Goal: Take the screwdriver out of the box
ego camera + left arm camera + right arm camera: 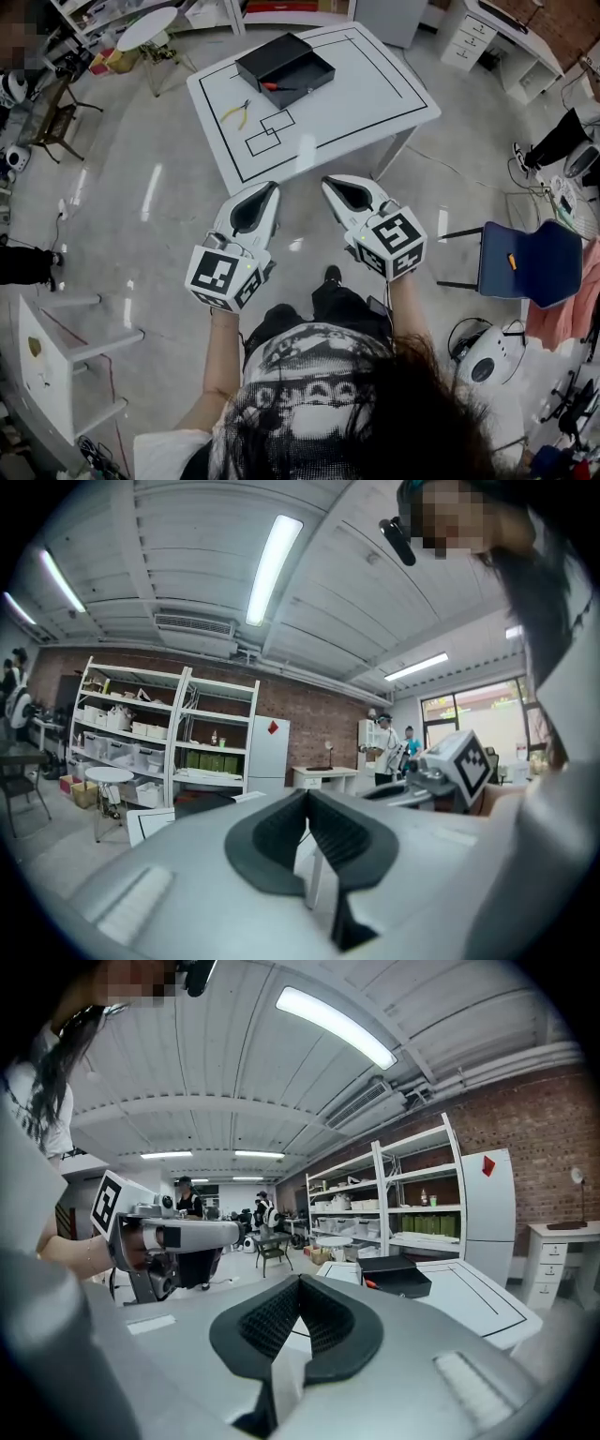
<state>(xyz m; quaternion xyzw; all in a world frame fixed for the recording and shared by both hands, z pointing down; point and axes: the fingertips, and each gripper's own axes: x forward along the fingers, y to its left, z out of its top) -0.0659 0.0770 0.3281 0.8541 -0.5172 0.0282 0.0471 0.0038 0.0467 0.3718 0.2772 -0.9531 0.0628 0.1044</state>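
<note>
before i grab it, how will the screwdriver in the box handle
Probably stiff and light: the screwdriver looks slim, with a thin shaft and a red handle. The handle is likely round, so it may roll if nudged. Lying low in the box, it could be awkward to pinch.

Screwdriver (274, 86), upper centre, inside black box (277, 54): red handle and thin shaft discernible; tip too small to tell.
</note>
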